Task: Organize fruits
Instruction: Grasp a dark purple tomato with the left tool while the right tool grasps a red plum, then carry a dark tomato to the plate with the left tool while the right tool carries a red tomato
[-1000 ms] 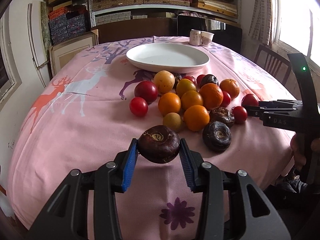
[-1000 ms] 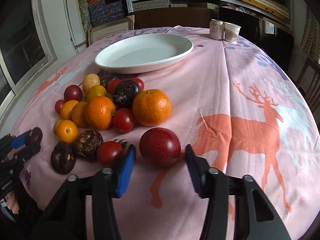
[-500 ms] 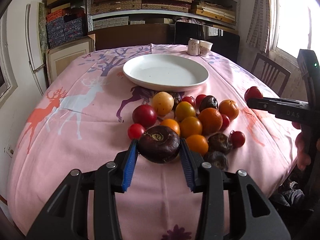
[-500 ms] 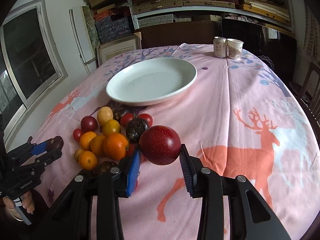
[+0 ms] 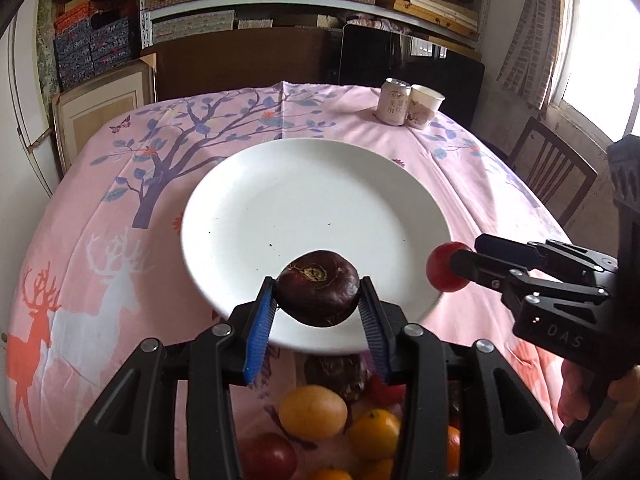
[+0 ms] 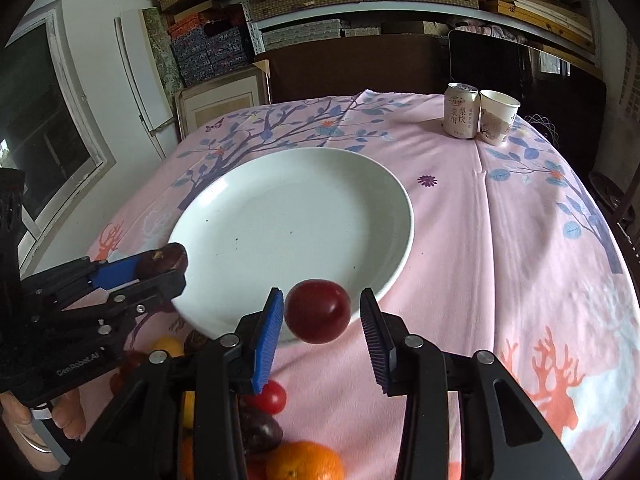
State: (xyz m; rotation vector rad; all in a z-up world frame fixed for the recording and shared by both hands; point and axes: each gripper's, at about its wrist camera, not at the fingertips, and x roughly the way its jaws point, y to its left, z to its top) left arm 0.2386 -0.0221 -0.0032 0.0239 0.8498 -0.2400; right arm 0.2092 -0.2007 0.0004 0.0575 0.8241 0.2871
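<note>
My left gripper is shut on a dark brown water chestnut and holds it over the near rim of the white plate. My right gripper has its jaws apart, with a gap on the right side of the red plum between them, just above the plate's near right rim. The plum also shows in the left wrist view, and the water chestnut in the right wrist view. The plate holds no fruit.
A pile of oranges, tomatoes and dark fruit lies on the pink tablecloth just before the plate. A drink can and paper cup stand at the far edge. A chair stands right.
Both grippers have carried their fruit forward from above the pile to the plate's near rim. The right gripper's jaws have opened wider around the plum.
</note>
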